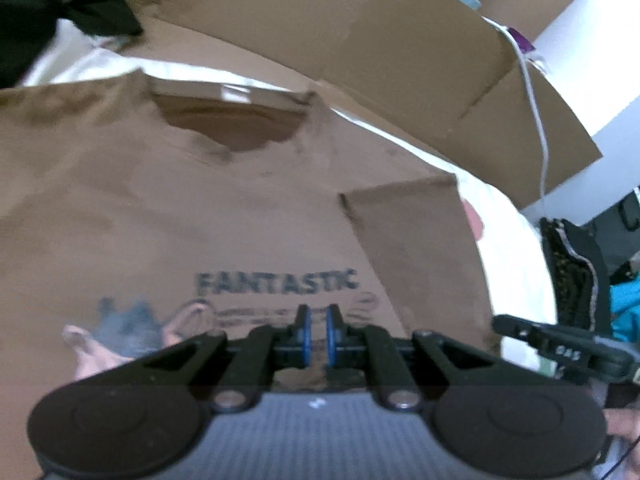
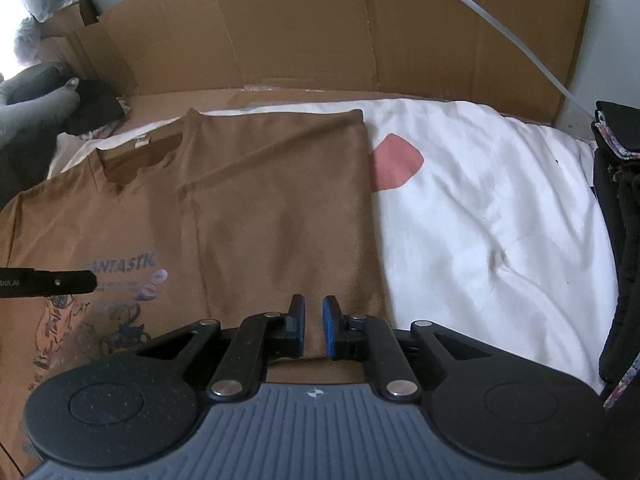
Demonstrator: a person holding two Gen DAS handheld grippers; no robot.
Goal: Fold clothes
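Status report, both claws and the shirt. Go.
Left claw and right claw nearly closed, a narrow gap showing, gripping nothing. Brown printed cotton T-shirt flat on white bedsheet, right side folded in. Nothing blocking.

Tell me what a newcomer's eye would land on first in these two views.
A brown T-shirt lies spread on a white sheet, its right side already folded over the front. Dark "FANTASTIC" lettering crosses its chest, just above the left claw. Flattened cardboard stands behind the bed, and a pink patch marks the sheet beside the fold, beyond the right claw.
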